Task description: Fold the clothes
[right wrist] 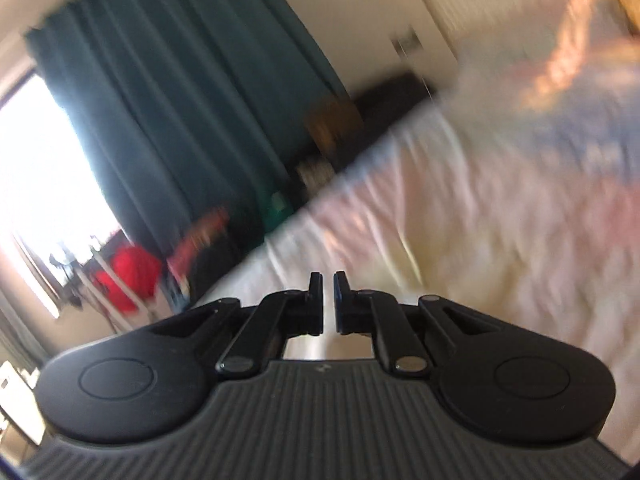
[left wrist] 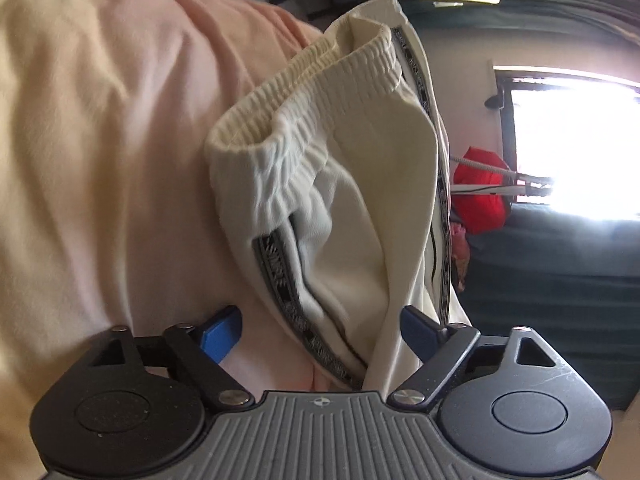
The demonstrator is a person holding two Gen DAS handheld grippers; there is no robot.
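My left gripper (left wrist: 322, 332) released, fingers straddling white shorts (left wrist: 344, 184) on bed (left wrist: 100, 140), ready to pinch. Right gripper (right wrist: 328, 300) nearly clenched, empty, clear.

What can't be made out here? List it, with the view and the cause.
- Left wrist view: the lower part of the white shorts is cut off behind the left gripper body, so whether fabric is pinched between its wide-apart jaws is unclear.
- Right wrist view: motion blur smears the pink bedding and a patterned cloth; its kind is unreadable.
- Right gripper: jaws nearly together, nothing visible between them.
- Window: overexposed.
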